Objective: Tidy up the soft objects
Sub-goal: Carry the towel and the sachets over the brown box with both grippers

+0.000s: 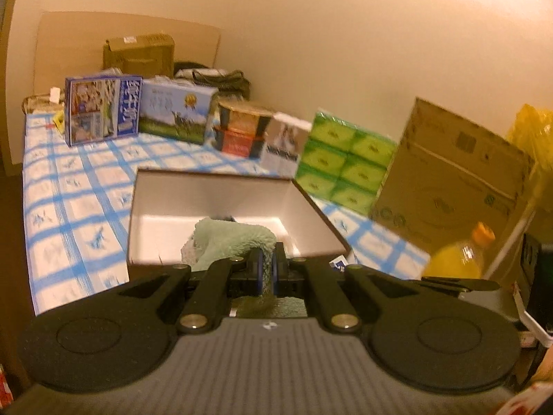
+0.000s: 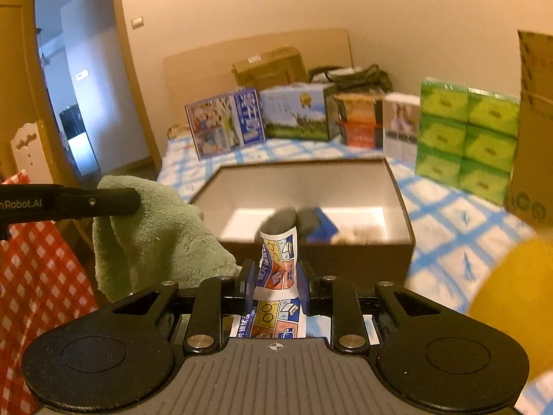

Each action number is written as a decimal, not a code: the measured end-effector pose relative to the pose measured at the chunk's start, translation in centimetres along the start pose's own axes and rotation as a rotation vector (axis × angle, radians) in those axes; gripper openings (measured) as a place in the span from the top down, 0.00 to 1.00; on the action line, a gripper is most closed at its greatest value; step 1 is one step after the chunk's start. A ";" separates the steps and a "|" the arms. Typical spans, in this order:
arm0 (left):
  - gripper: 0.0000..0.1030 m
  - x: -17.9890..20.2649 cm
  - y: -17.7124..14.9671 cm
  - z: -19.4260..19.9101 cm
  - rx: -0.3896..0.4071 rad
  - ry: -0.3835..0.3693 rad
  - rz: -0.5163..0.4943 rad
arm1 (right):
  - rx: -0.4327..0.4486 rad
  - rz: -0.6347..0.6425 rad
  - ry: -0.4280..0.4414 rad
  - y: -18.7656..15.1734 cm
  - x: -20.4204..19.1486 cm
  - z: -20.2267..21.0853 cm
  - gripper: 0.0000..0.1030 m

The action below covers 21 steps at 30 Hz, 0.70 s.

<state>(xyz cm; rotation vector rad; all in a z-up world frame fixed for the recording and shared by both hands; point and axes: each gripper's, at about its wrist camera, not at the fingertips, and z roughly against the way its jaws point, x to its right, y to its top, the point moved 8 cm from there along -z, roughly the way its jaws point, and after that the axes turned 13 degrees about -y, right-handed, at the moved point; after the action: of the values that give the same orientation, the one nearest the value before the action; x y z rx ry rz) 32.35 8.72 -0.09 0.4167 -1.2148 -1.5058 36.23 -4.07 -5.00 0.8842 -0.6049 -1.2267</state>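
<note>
My left gripper point(image 1: 266, 271) is shut on a pale green fluffy towel point(image 1: 235, 238), which drapes forward over the near edge of an open brown box point(image 1: 312, 204) with a white inside. The same towel point(image 2: 155, 231) hangs from the left gripper at the left of the right wrist view. My right gripper point(image 2: 276, 282) is shut on a printed packet point(image 2: 279, 259) with a grey cloth end, held just short of the box point(image 2: 401, 200). Dark soft items point(image 2: 311, 223) lie inside the box.
The box sits on a blue-and-white checked cover point(image 1: 76, 214). Behind it stand printed cartons point(image 1: 103, 110), a green tissue pack point(image 1: 345, 162) and a large cardboard box point(image 1: 449, 180). A yellow bottle point(image 1: 459, 259) is at right. A red checked cloth point(image 2: 41, 276) is at left.
</note>
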 end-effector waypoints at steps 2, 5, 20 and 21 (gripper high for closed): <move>0.96 -0.6 1.5 -0.1 0.025 0.010 -0.004 | 0.015 -0.003 0.004 1.2 -0.1 -0.5 0.75; 0.96 -1.4 3.6 -0.4 0.062 0.018 -0.016 | 0.030 -0.017 0.008 3.1 -0.1 -1.7 0.75; 0.96 -6.4 12.4 -6.2 0.126 0.098 -0.058 | 0.031 -0.044 -0.024 8.6 0.2 -9.8 0.75; 0.96 -6.8 12.6 -6.8 0.122 0.108 -0.062 | 0.025 -0.055 -0.026 8.7 0.4 -10.4 0.75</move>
<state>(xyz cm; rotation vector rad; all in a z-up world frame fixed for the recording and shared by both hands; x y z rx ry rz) 46.49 13.21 5.49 0.6146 -1.2213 -1.4467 49.41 -1.10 -3.39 0.9114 -0.6216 -1.2843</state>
